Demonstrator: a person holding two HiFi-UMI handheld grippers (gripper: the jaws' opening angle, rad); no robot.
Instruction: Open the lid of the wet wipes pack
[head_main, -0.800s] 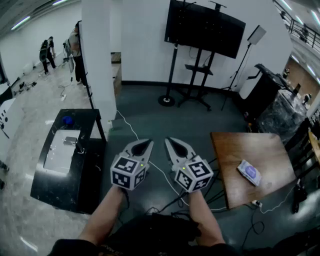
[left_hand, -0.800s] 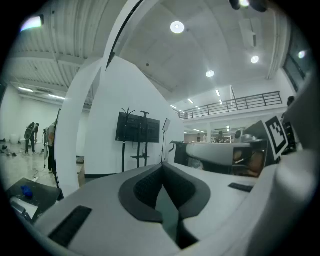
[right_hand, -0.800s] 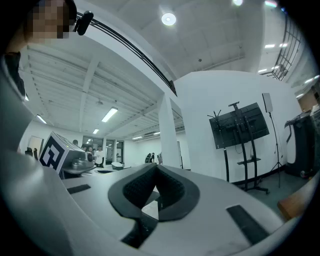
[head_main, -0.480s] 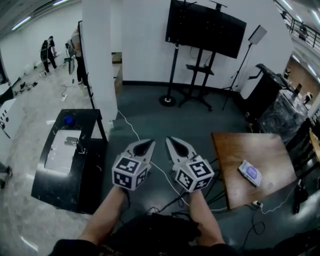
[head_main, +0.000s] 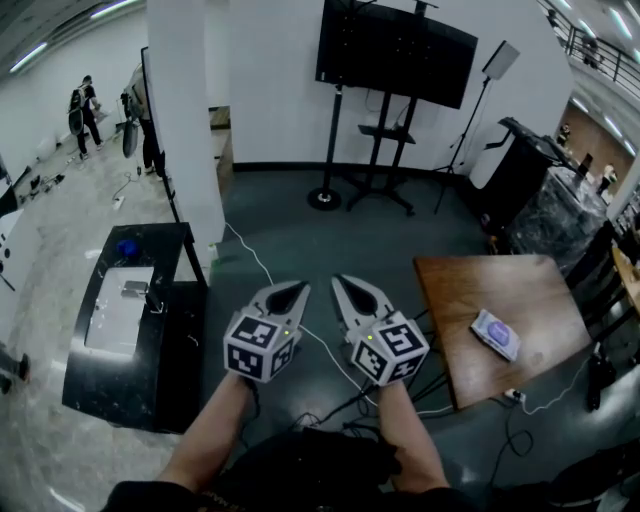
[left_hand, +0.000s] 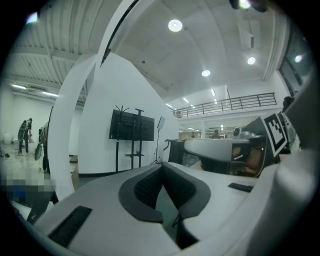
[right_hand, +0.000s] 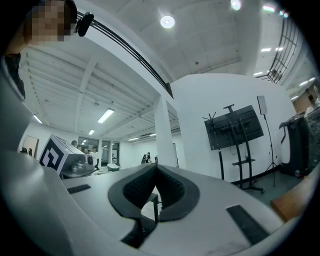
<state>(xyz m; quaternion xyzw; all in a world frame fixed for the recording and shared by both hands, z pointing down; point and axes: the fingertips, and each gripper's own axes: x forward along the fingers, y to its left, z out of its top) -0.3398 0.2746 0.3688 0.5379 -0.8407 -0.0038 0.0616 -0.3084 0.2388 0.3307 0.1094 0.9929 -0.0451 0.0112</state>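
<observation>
The wet wipes pack (head_main: 496, 334), white with a purple label, lies flat on the brown wooden table (head_main: 470, 290) at the right of the head view. Both grippers hang side by side over the dark floor, well left of the table. My left gripper (head_main: 284, 290) is shut with nothing between its jaws, and its own view (left_hand: 162, 169) shows the tips meeting. My right gripper (head_main: 345, 286) is likewise shut and empty, tips touching in its own view (right_hand: 156, 169). The pack shows in neither gripper view.
A black low table (head_main: 125, 320) with a white tray stands at the left beside a white pillar (head_main: 185, 120). A TV on a stand (head_main: 395, 45) is at the back. Cables (head_main: 330, 400) trail across the floor. Dark chairs (head_main: 605, 300) edge the right. People stand far left.
The head view has shifted a little, so the table and pack sit slightly lower and further left. Both grippers keep their places and stay shut.
</observation>
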